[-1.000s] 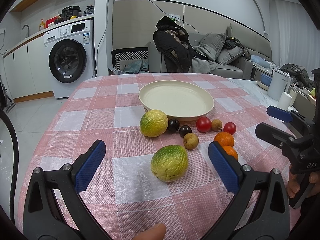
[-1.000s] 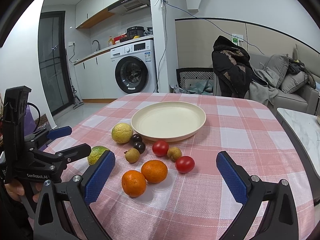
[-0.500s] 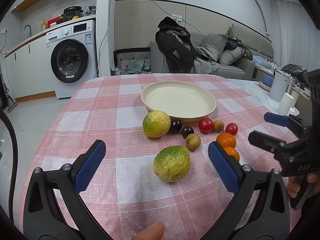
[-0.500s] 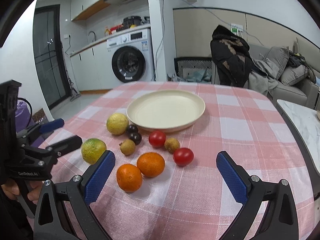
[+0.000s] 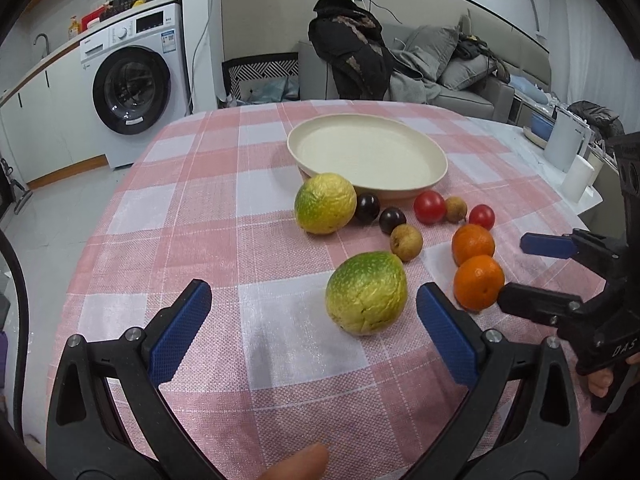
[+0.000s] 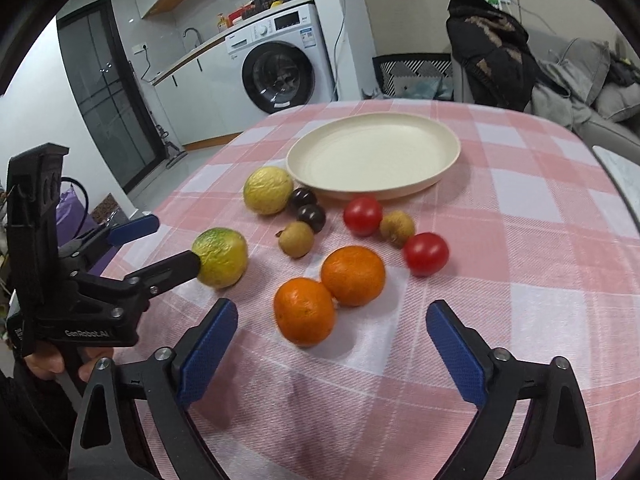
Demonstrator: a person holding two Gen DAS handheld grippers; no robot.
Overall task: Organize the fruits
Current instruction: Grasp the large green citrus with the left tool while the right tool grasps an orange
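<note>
Since one second ago both grippers have come lower and nearer to the fruits, and nothing on the cloth has shifted. My left gripper [image 5: 312, 318] is spread wide and grasps nothing; the green-yellow citrus [image 5: 366, 293] lies just ahead of it, nearer to its right finger than to its left. My right gripper [image 6: 332, 344] is also spread wide and holds nothing, with the near orange [image 6: 304, 311] just in front of it, a little toward its left finger, and touching the second orange [image 6: 353, 275] beyond. The cream plate [image 6: 440, 168], with nothing in it, stands farther ahead, behind the small fruits.

I judge the step is the approach for a first pick. To do it well, I would move the left gripper a little to its right so the citrus sits in the middle of the opening, lower it until the pads are at the widest part, then close slowly; the wrinkled skin looks soft. For the near orange, the fingers should not push its neighbour.

On the left gripper I read "GenRobot.AI" in the right view. On the right gripper only "DAS" is readable. The washing machine [image 6: 280, 64] has a label, too small to read.
</note>
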